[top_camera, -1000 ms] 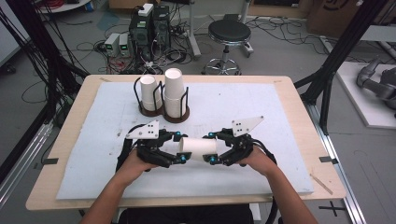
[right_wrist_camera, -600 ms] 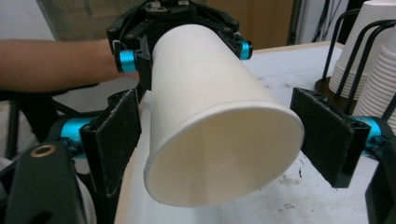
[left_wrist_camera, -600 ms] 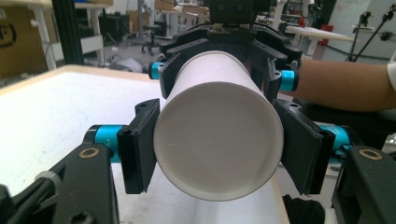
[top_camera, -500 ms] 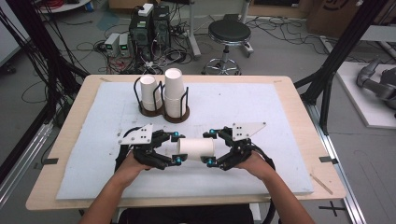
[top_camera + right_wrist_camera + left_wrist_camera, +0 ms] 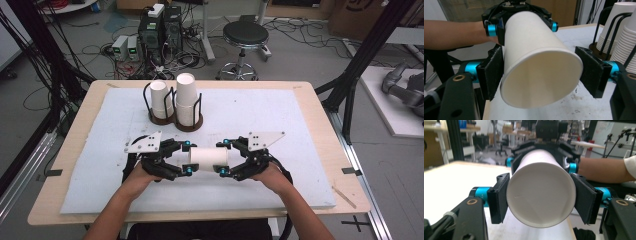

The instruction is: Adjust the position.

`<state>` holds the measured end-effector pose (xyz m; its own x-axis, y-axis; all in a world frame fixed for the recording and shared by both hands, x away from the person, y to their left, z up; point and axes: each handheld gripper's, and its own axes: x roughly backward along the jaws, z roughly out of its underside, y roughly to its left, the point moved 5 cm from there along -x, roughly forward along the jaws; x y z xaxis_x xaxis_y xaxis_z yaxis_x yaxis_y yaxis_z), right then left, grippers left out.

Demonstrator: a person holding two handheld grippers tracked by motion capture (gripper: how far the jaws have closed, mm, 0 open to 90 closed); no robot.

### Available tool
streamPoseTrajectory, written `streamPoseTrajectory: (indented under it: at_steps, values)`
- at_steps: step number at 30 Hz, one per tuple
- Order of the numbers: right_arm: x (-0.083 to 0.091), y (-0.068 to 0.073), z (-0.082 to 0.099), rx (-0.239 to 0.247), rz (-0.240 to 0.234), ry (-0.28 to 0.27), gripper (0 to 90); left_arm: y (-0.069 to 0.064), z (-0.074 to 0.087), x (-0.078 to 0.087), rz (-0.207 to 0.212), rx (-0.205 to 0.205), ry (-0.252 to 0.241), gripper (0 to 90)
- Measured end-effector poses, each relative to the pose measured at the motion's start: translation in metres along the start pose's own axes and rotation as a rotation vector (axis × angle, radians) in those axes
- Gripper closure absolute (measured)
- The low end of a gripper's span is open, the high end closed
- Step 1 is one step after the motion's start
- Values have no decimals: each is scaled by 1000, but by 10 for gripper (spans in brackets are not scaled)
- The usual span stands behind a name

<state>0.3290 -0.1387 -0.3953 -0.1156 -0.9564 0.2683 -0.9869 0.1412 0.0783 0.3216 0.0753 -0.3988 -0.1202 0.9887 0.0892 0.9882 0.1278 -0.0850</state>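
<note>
The left hand-held gripper (image 5: pixel 189 158) is clamped on the closed bottom end of a white paper cup (image 5: pixel 209 158) that lies on its side in the air, just above the bench (image 5: pixel 300 150). In the left gripper view, both black pads (image 5: pixel 498 200) press flat on the cup's round base. The right hand-held gripper (image 5: pixel 223 157) sits at the cup's wide open mouth. Its jaws have just been closing a little with the rim between them — the left pad touches the rim, but the right pad (image 5: pixel 593 72) stands a bit apart, so this gripper is loose and not grasping yet.

The cup hangs between the two grippers, near the front middle of the white foam mat (image 5: pixel 280 120).

Farther back stands a dark wire cup holder (image 5: pixel 172 112) with two tall stacks of white paper cups (image 5: pixel 185 97), well apart from the held cup.

I think the job is about halfway — one cup seems to be out of the stacks and held up. What is left looks like a firm grip by the right gripper, then pulling or setting the cup down.
</note>
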Motion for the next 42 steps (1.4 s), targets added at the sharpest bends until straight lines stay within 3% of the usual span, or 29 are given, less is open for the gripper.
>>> streamPoseTrajectory:
  at_steps: [8,12,15,18,23,30,36,42]
  values:
    - [5,-2,1,14,-14,22,338,3,4,-3,-49,24,55,297]
    - [6,-3,1,20,-16,52,344,3,4,-4,-69,4,101,260]
    - [7,-3,1,18,-33,59,342,1,6,-7,-53,3,118,263]
    - [6,-3,0,9,-36,58,322,-1,9,-9,-23,0,128,331]
    - [7,-5,-5,-31,-6,-23,188,0,8,-8,-5,6,83,351]
    - [8,-5,-5,-69,-19,-69,188,0,0,0,14,22,-23,355]
    - [-4,-1,-3,-43,-46,-54,226,-2,2,-4,28,6,5,355]
    - [0,-2,-5,-37,-64,-63,273,-3,4,-7,27,5,34,359]
